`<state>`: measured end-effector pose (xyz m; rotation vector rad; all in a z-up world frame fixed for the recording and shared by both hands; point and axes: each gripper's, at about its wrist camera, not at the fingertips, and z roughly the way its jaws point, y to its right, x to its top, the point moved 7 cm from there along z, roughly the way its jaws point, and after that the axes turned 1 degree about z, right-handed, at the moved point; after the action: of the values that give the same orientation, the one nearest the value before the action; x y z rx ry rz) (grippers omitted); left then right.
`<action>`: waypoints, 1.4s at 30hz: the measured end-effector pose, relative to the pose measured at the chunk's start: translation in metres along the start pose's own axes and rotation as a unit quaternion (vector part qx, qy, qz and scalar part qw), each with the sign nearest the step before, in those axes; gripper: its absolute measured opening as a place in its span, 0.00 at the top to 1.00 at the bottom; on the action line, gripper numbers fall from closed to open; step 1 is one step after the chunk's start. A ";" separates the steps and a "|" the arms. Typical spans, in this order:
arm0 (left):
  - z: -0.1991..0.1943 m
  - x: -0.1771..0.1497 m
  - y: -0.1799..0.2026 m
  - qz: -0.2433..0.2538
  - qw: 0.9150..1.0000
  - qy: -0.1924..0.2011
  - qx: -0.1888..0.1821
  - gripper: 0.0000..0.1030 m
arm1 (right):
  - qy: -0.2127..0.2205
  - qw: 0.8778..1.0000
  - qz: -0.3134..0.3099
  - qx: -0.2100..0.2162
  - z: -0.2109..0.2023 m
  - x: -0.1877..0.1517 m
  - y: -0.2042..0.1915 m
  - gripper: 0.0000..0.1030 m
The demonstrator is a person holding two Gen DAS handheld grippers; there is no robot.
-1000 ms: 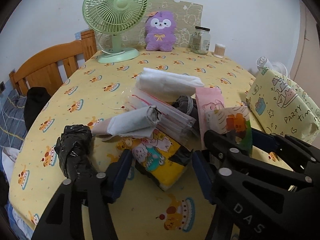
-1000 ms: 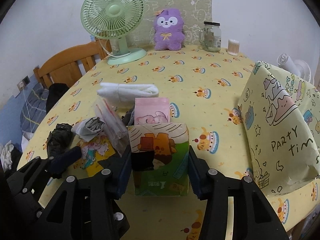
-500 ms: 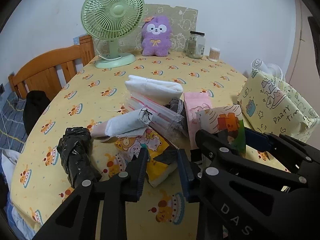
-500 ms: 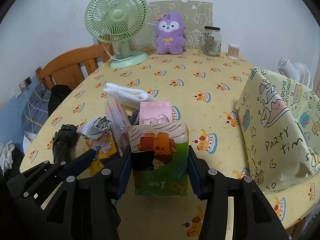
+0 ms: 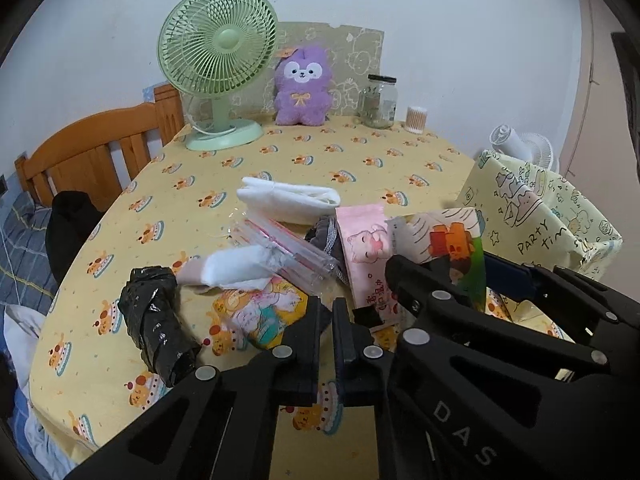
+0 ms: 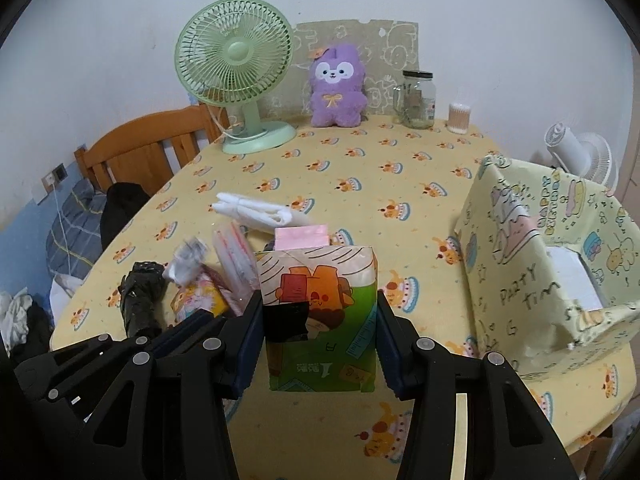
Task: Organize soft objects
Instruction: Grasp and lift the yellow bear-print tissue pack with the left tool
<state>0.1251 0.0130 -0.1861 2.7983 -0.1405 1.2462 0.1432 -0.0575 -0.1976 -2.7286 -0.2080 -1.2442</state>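
Over the yellow tablecloth [image 6: 400, 184], the right gripper [image 6: 319, 344] is squeezing a tissue pack [image 6: 318, 300] that could slip loose, while the left gripper [image 5: 327, 312] is clenching on nothing.

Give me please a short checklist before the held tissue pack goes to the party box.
1. Right hand-held gripper shut on the tissue pack: ok, pads press both sides.
2. Tissue pack upright in the grip: ok.
3. Party box open at the top: ok.
4. Free room inside the box: cannot tell; only a white patch shows.
5. Left hand-held gripper holding an item: not ok. Its jaws have just been closing and are shut with nothing visible between them; the yellow pack lies beside its tips.
6. Way to the box free: ok, only bare tablecloth between.
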 end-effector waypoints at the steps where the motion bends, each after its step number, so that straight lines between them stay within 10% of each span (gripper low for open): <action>1: 0.000 0.000 -0.001 -0.002 1.000 -0.001 0.004 0.91 | -0.002 1.000 0.000 0.001 0.000 0.000 0.001 0.47; 3: 0.001 -0.002 -0.005 -0.013 1.000 -0.003 0.017 0.62 | -0.003 1.000 0.000 0.004 -0.001 -0.001 0.001 0.47; 7: 0.002 -0.004 -0.013 -0.030 0.999 -0.003 0.028 0.37 | 0.002 1.000 -0.006 0.010 -0.003 -0.002 -0.002 0.47; 23: 0.041 -0.007 -0.020 -0.040 0.998 -0.039 0.032 0.30 | -0.031 1.000 -0.003 0.001 0.030 -0.006 0.002 0.47; 42: 0.018 0.002 -0.015 -0.033 0.999 -0.015 0.037 0.45 | -0.024 1.000 -0.001 0.007 0.021 -0.001 0.000 0.47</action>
<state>0.1414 0.0258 -0.1972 2.8585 -0.0053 1.2203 0.1578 -0.0534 -0.2121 -2.7484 -0.2243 -1.1750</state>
